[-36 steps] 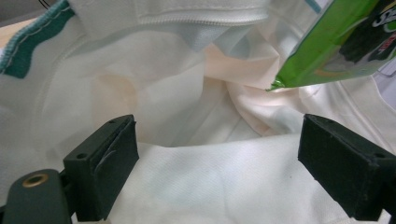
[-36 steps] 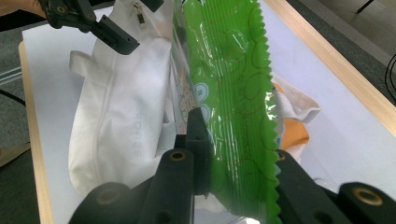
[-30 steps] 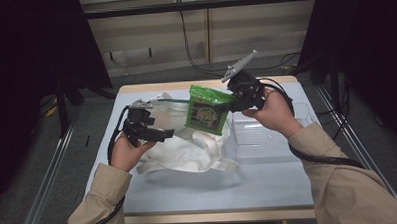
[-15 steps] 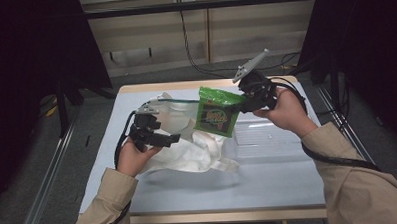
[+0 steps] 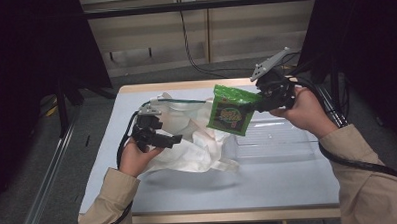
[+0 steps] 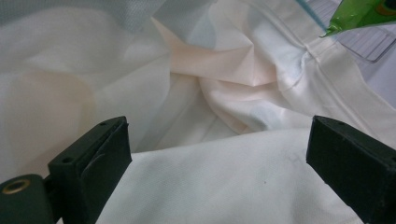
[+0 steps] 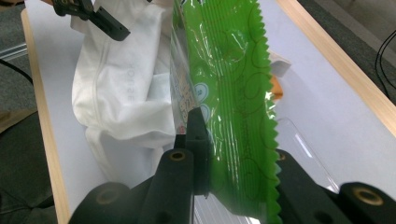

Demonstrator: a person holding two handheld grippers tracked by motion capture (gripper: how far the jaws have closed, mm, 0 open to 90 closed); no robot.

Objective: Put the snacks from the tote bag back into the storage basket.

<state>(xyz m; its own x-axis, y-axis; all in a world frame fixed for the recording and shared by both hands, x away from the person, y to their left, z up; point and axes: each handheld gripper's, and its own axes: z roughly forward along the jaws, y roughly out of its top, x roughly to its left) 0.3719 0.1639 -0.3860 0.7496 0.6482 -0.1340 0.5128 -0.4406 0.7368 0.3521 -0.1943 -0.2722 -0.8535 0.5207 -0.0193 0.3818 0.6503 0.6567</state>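
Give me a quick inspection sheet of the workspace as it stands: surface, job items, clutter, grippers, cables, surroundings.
Surface: pale blue table with a wooden edge; front part bare.
Job's things: white cloth bag lying crumpled left of centre; green snack packet held up in the air; clear plastic tray on the table's right part.
Clutter: nothing seen.
Grippers: left gripper open, over the bag, nothing between its jaws; right gripper shut on the packet's edge.
Cables: a black cable trails from the left gripper; another cable runs along the right sleeve; a third hangs down the back wall.
Surroundings: dark curtains on both sides, grey floor.
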